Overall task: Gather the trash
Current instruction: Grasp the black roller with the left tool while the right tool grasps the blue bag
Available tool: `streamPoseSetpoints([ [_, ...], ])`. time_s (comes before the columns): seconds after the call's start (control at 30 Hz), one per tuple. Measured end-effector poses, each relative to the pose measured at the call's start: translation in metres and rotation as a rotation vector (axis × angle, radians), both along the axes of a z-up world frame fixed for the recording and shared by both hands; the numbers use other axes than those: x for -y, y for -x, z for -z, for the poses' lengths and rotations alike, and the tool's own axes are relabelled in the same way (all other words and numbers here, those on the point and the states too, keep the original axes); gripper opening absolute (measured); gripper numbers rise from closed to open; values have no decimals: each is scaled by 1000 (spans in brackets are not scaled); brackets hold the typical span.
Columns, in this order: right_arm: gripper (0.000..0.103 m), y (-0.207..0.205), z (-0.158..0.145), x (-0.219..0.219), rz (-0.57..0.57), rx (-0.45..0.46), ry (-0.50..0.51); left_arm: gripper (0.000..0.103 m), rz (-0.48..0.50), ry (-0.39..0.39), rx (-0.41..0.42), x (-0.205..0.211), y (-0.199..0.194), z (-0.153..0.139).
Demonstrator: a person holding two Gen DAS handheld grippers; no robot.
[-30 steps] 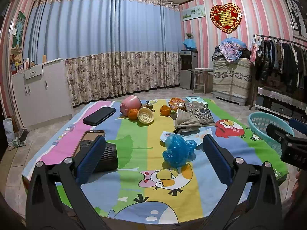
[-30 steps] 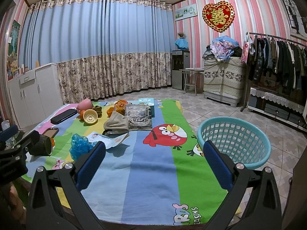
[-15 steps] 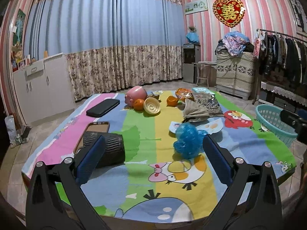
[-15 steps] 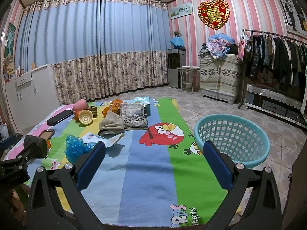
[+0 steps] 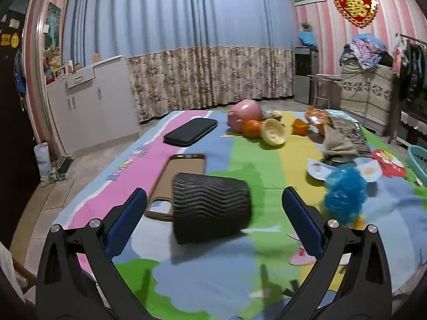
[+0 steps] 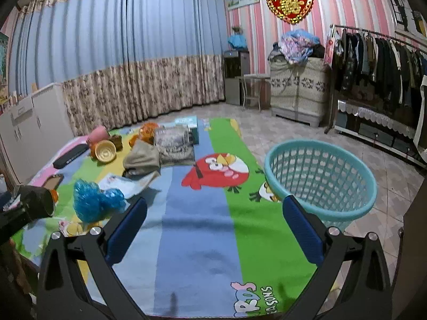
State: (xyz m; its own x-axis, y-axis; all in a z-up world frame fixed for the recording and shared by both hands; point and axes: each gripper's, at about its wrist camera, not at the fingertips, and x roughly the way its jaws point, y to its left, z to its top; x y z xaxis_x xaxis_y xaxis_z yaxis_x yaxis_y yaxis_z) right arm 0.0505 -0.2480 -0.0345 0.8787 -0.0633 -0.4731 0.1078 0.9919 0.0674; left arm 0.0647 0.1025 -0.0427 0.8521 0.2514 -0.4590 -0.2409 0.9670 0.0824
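Two containers matter to me at this moment. First, the black ribbed cup (image 5: pixel 210 208) lies on its side on the cartoon-print cloth (image 5: pixel 240 261), resting partly over a brown phone case (image 5: pixel 178 176); its mouth faces away from my left camera, so I cannot tell whether anything is inside. My left tongs (image 5: pixel 213 221) are spread wide, one blue pad on either side of that cup, and touch nothing. Second, the turquoise lattice basket (image 6: pixel 320 181) stands on the tiled floor just beside the cloth's green edge, and through its open mouth I see only its own mesh wall. My right tongs (image 6: pixel 214 226) are also released, grasping nothing, hanging over the blue stripe with the basket near the right pad.

Trash sits scattered further out. A crumpled blue plastic bag (image 5: pixel 344 194) is just right of the ribbed cup, next to a printed paper sheet (image 5: pixel 317 169). Beyond them lies a bunched beige cloth (image 5: pixel 337 144) against a dark patterned book (image 6: pixel 174 145). Near the far end, a pink cup (image 5: pixel 244 113) lies tipped over, touching an orange fruit (image 5: pixel 252 128) and a cream bowl (image 5: pixel 273 135) propped on its edge with nothing visible in it. A black wallet-like case (image 5: pixel 190 132) rests on the pink stripe, well apart from the basket.
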Motion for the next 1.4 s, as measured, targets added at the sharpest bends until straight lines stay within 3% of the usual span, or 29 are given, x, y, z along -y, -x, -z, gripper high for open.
streamPoseSetpoints([
  [0.13, 99, -3, 1, -4, 20, -12, 33, 98, -14, 23, -30, -14, -9, 3],
  [0.37, 99, -18, -2, -18, 13, -45, 44, 98, 42, 97, -98, -29, -26, 12],
  [0.53, 99, -26, -3, -50, -37, -44, 112, 98, 73, 73, -114, -22, -31, 16],
  [0.6, 99, -31, -4, -68, -75, -45, 125, 92, 84, 69, -122, -22, -33, 17],
  [0.67, 99, -36, -3, -83, -107, -49, 131, 76, 116, 86, -140, -25, -36, 19],
  [0.77, 99, -42, -3, -107, -155, -54, 129, 61, 146, 116, -155, -30, -36, 20],
  [1.1, 98, -65, 14, -164, -246, -133, 162, 59, 158, 133, -118, -50, -24, -1],
  [1.13, 96, -68, 17, -167, -251, -146, 162, 59, 157, 138, -114, -53, -24, -2],
  [1.2, 76, -76, 22, -172, -275, -186, 154, 58, 151, 138, -115, -57, -25, -3],
  [1.4, 34, -82, 28, -172, -361, -234, 77, 58, 144, 136, -98, -60, -24, -11],
])
